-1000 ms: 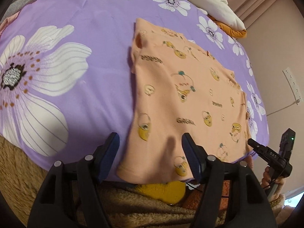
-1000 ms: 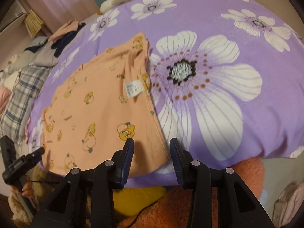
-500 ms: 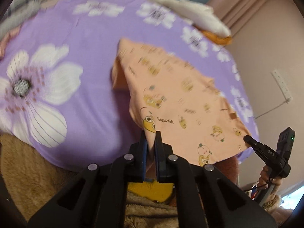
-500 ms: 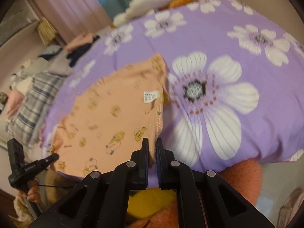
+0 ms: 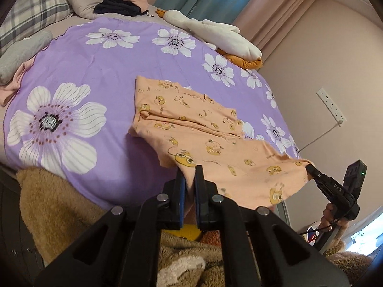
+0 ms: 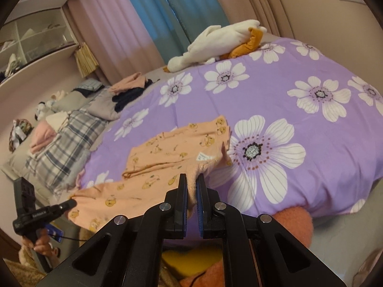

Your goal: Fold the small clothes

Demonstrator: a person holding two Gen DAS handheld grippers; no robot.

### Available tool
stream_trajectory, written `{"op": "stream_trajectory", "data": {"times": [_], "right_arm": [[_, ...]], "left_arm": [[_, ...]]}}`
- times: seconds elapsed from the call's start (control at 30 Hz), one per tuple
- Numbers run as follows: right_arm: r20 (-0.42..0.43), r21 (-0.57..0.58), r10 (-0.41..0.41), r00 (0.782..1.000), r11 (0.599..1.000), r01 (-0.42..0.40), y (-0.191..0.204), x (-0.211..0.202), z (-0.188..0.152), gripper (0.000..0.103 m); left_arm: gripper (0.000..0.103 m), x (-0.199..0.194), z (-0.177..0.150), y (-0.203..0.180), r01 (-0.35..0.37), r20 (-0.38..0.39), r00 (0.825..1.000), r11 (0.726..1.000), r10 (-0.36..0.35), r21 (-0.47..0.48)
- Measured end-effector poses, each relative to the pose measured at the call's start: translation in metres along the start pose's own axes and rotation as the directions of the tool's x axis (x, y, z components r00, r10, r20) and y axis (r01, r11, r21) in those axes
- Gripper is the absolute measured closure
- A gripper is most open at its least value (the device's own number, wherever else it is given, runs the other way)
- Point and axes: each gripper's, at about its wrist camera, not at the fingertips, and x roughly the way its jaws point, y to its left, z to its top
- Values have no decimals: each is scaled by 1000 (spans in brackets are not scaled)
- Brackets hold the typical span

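- The left hand-held gripper [image 5: 189, 174] is clenched on the near hem of the peach printed garment [image 5: 191, 124], with cloth pinched between its blue pads.
- Over in the right wrist view, the right hand-held gripper [image 6: 191, 184] is clamped on the other near corner of the same garment [image 6: 172, 153]; a fuzzy peach edge sits between its pads.
- Both near corners hang lifted off the bed, and the far part of the garment lies on the purple flowered bedspread [image 5: 107, 71], with a fold line running across its middle.
- A white care label [image 6: 203, 156] shows on the raised cloth close to the right corner.
- From the left view, the right tool reaches the garment's far corner, and the hand [image 5: 334, 217] that grips its handle shows below it.
- From the right view, the left tool comes in at lower left, with fingers [image 6: 40, 246] wrapped on its handle.
- At the far side of the bed lies a white plush toy [image 6: 215, 40].
- A plaid blanket [image 6: 62, 138] and piled clothes [image 6: 130, 88] sit beyond the bedspread's left edge.
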Motion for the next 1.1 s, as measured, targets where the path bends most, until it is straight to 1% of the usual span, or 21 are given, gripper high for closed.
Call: {"op": "stream_trajectory", "data": {"times": [0.07, 0.27, 0.47, 0.63, 0.8, 1.1], "right_arm": [[8, 9, 3, 1000, 1000, -3, -1, -6, -5, 95], [11, 6, 12, 1000, 1000, -12, 3, -10, -14, 95], [14, 32, 17, 1000, 999, -17, -2, -4, -10, 95], [15, 35, 25, 1000, 999, -25, -7, 12, 5, 95], [4, 49, 31, 1000, 998, -31, -12, 49, 33, 95], [-50, 57, 1, 999, 998, 2, -22, 135, 79, 95]], "left_arm": [[97, -2, -3, 2, -1, -8, 1000, 1000, 1, -11], [97, -4, -11, 0, -10, -19, 1000, 1000, 10, 3], [97, -1, -1, 6, 2, -10, 1000, 1000, -2, -16], [97, 11, 24, 13, 16, 8, 1000, 999, -15, -32], [97, 43, 60, 27, 18, 10, 1000, 998, -17, -65], [97, 117, 123, 52, -46, -21, 999, 992, 44, -120]]}}
